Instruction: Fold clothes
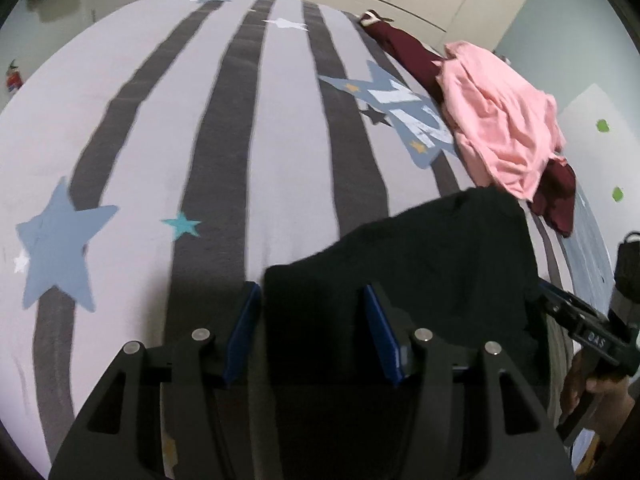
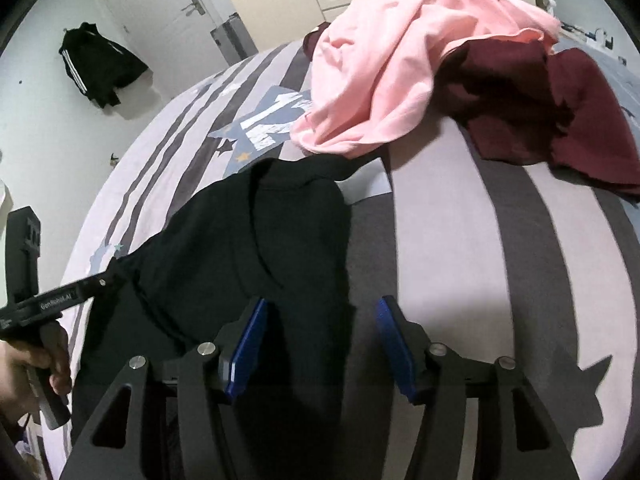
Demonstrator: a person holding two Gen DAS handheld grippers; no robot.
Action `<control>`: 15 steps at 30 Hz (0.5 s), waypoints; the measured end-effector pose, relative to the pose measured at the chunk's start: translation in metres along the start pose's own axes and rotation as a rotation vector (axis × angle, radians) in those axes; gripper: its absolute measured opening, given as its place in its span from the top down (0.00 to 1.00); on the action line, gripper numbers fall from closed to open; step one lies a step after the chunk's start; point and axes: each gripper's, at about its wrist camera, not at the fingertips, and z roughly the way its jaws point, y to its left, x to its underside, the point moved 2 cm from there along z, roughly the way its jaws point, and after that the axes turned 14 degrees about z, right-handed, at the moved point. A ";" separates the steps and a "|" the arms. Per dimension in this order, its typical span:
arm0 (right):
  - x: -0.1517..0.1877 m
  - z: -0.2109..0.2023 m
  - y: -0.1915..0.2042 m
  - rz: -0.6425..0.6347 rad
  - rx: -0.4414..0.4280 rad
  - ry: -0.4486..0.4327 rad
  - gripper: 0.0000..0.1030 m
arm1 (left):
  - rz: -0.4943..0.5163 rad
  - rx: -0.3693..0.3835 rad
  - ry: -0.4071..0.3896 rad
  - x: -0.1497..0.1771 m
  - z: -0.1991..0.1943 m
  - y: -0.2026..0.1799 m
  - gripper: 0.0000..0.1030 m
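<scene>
Covering nearly both views was the bed (image 1: 288, 152), its pale cover striped dark grey with blue stars and a blue printed patch (image 1: 404, 116). Next in size, the black garment (image 1: 432, 264) lay spread over the near part of the bed, running between both tools and draping toward the cameras; in the right wrist view the same black garment (image 2: 248, 248) showed a fold ridge down its middle, and its far tip reached the edge of the pink one. The pink garment (image 2: 384, 68) sat crumpled at the far side of the bed, lying partly on top of a maroon garment (image 2: 560, 120), which stuck out beyond it on both ends. The left tool (image 1: 312, 328) had its blue-padded fingers (image 1: 244, 332) spread wide, black cloth filling the gap between them but not pinched. The right tool (image 2: 320, 340) was wide too, cloth passing against its left pad (image 2: 248, 348), right pad clear over bare bed. In the left wrist view the right tool (image 1: 588, 328) touched the garment's edge from the side, a hand (image 1: 592, 388) on its grip. A black jacket (image 2: 96, 64) hung on the white wall by a door (image 2: 160, 12). Smallest: green stickers (image 1: 602, 125) on the far wall.
</scene>
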 end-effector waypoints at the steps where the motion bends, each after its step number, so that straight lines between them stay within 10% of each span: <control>1: -0.001 0.001 0.002 -0.001 -0.009 0.003 0.47 | 0.009 -0.002 0.001 0.000 0.001 -0.001 0.51; 7: -0.006 0.015 0.013 -0.023 -0.022 0.037 0.47 | -0.022 -0.005 -0.004 -0.001 0.004 0.003 0.61; 15: -0.022 0.015 0.012 0.000 -0.010 0.041 0.95 | 0.048 -0.033 -0.009 -0.008 0.000 -0.007 0.85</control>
